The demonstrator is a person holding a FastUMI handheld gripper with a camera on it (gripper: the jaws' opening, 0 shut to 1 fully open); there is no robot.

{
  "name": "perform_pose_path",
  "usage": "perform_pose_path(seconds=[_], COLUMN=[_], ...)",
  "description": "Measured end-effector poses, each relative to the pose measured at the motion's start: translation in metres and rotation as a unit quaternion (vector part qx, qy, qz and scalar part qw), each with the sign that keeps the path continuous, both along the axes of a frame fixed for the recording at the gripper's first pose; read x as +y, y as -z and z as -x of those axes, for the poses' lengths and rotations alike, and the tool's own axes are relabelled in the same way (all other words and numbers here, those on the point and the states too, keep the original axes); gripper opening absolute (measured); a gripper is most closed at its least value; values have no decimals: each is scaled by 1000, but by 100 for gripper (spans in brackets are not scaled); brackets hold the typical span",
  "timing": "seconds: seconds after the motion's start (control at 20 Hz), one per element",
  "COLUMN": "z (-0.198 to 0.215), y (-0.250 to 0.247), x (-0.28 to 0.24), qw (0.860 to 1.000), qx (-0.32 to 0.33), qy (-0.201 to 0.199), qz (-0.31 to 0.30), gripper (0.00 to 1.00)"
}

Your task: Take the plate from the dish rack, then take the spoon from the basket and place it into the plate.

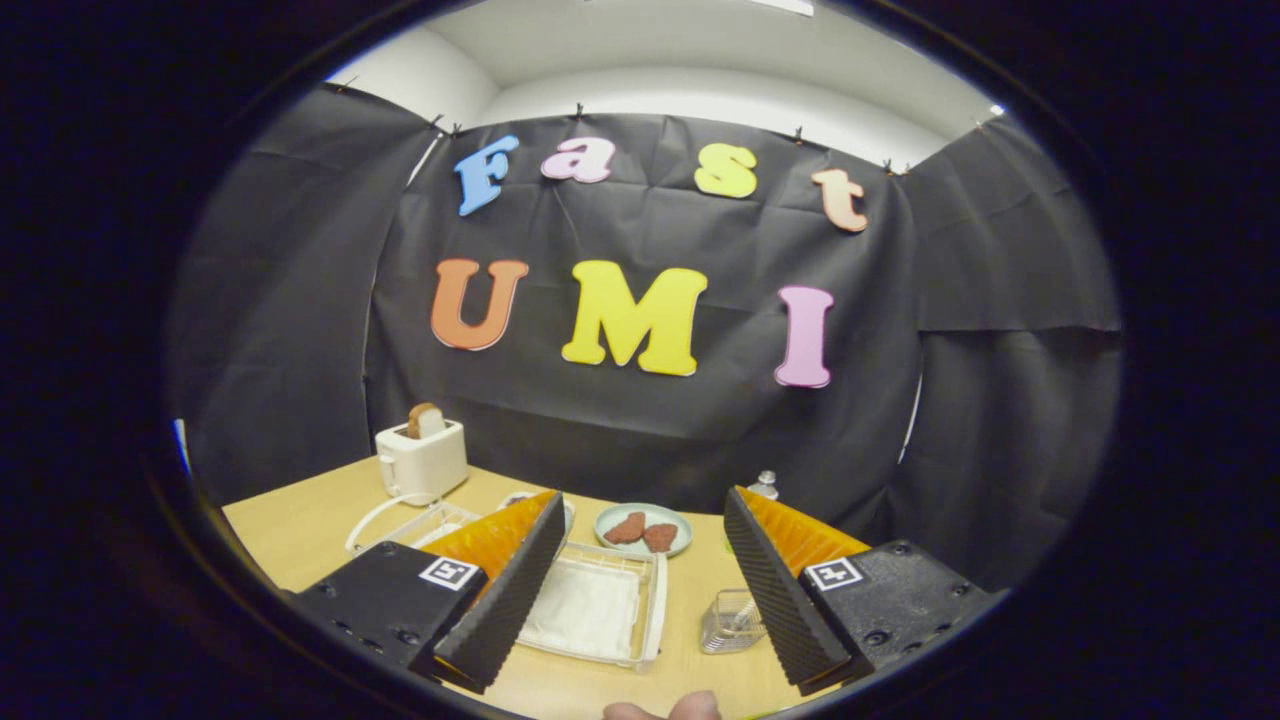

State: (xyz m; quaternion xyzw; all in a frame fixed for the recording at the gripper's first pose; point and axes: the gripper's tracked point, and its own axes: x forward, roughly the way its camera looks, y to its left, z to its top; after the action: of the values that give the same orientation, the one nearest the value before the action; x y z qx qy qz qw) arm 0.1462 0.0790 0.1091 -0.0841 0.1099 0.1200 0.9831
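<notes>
Claw (635, 590): spread wide above the bench, nothing gripped between its fingers
Plate (566, 512): what is taken for it is glimpsed just behind the left finger, by the wire dish rack (400, 520); mostly hidden
Handling: judged stiff, smooth and breakable, so the rim is best pinched firmly
Spoon (742, 615): seemingly stood in the small clear basket (730, 620) beside the right finger; judged light, thin and slippery, best taken by the handle
Bench (300, 530): pale wood, flat, a clear tray (595, 607) lying between the fingers
Further back: a white toaster (422, 460) with bread, a dish of brown pieces (643, 528), a small bottle (765, 486)
Room: dark cloth walls, white ceiling
</notes>
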Motion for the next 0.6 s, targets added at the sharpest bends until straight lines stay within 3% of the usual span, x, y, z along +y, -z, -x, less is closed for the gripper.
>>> perform_pose_path(seconds=[0.25, 0.6], z=[-47, -101], y=[-2, 32], x=[49, 86], qw=[995, 979], qx=[97, 200], qy=[-29, -7], qz=[14, 44], gripper=[100, 100])
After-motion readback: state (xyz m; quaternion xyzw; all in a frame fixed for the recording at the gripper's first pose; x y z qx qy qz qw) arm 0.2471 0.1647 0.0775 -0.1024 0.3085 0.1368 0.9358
